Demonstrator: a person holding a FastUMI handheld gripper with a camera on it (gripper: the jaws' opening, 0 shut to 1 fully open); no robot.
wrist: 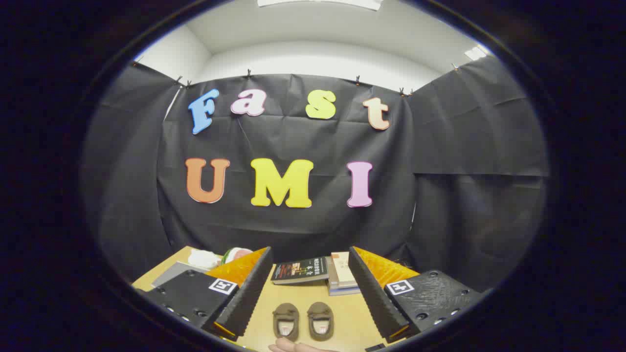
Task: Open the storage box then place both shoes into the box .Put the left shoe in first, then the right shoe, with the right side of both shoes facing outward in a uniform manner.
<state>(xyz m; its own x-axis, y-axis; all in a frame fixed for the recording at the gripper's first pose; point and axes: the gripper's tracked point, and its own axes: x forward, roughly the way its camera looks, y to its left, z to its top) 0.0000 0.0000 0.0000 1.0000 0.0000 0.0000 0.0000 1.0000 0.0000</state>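
Step in hand: judged from the layout, the opening of the storage box comes first; no box can be made out from here, so the tongs (309, 293) must be turned toward it before either shoe is taken.
Doing it well: find the lid's edge and take it squarely, lifting the lid fully clear so that both shoes can pass. The left shoe goes in first, and both need their right sides turned outward alike.
Shoes: a pair of small brown slip-on shoes lies side by side on the desk (298, 296), between the two fingers and low in the gap. One shoe (286, 320) sits nearer the left finger, the other (321, 320) nearer the right. Which is the left shoe cannot be told.
Tongs: released, the fingers spread wide. They hold nothing and touch nothing, and hang above the desk.
Hand: a person's hand (293, 347) rests at the near edge, just below the shoes.
Beyond the fingers: a dark book (299, 270) and a stack of books (342, 276) lie ahead. A white bundle (204, 259) lies beyond the left finger.
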